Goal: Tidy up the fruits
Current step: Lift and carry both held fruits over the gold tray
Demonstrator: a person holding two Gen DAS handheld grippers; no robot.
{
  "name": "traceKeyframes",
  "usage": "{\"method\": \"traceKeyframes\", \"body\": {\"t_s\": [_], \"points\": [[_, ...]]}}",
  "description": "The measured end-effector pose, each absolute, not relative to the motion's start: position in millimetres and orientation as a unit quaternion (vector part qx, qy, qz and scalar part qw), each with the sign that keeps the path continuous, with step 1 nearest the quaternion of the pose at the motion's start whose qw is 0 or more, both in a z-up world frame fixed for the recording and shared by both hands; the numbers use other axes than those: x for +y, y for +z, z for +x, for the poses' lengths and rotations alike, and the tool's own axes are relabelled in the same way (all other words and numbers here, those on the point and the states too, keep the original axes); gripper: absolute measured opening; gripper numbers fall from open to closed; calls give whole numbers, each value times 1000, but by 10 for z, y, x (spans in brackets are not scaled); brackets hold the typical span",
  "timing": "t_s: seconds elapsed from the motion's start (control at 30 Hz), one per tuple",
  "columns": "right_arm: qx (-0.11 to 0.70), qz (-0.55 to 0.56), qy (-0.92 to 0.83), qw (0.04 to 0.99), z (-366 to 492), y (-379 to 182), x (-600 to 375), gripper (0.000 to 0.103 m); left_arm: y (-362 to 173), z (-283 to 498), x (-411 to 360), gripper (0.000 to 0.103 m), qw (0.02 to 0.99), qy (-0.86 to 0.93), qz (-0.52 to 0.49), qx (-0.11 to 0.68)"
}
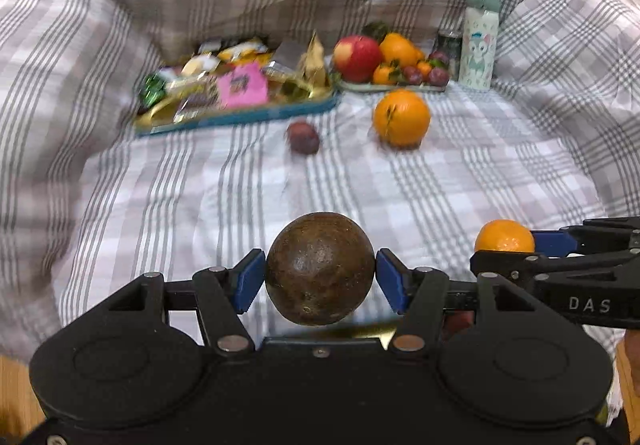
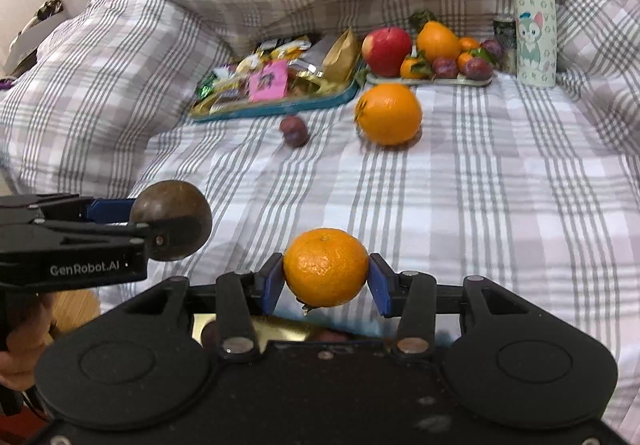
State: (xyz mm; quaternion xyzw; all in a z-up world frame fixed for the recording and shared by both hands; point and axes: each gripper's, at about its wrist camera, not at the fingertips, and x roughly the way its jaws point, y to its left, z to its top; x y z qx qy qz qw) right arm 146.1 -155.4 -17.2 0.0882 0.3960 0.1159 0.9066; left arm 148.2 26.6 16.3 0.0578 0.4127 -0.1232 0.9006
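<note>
My left gripper (image 1: 320, 275) is shut on a round dark brown fruit (image 1: 320, 269), held above the checked cloth. Beside it, my right gripper (image 2: 326, 277) is shut on a small mandarin (image 2: 326, 267). Each shows in the other's view: the mandarin (image 1: 505, 237) at the right, the brown fruit (image 2: 172, 219) at the left. Farther off, a large orange (image 2: 389, 113) and a small plum (image 2: 294, 131) lie loose on the cloth. Behind them a pale plate (image 2: 430, 81) holds an apple (image 2: 387, 51), an orange, mandarins and plums.
A blue tray (image 2: 280, 107) heaped with wrapped snacks sits left of the fruit plate. A pale green bottle (image 2: 535, 23) and a dark can (image 2: 505, 29) stand at the back right. Folds of the checked cloth (image 2: 480, 185) rise around the flat area. A hand (image 2: 24, 337) holds the left gripper.
</note>
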Motion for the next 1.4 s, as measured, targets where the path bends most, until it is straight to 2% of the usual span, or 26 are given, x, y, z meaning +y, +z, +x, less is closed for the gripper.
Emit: {"method": "traceKeyframes", "body": {"t_s": [0.53,1.4], "points": [[432,42,154,887,1078,-463,-1159,48,-212,1116,448,64,886,-102,32,451],[455,9,167,874,1100,-630,-927,48,-306,1130,629,62,883,-93,6,459]]}}
